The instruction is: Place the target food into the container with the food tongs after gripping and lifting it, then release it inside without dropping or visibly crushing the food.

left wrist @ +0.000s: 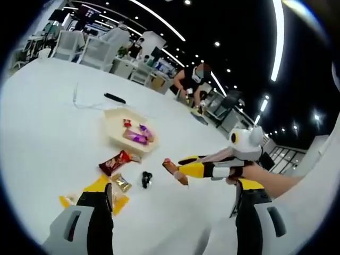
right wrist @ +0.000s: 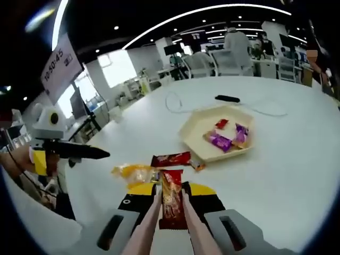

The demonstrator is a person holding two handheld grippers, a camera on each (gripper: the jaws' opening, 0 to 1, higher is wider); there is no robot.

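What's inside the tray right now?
The tray holds three wrapped snacks: a red one and two purple ones. Whatever lies under those wrappers is covered. The tongs grip another red snack, outside the tray.

The left claw (left wrist: 175, 204) is built with black jaws on grey, slotted housings. The right claw (right wrist: 172, 204) is marked by yellow and black blocks, with pale tong arms attached. A bare forearm (left wrist: 273, 179) is seen behind it.

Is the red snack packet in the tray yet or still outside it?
Outside: the red snack packet sits clamped in the right gripper, short of the tray.
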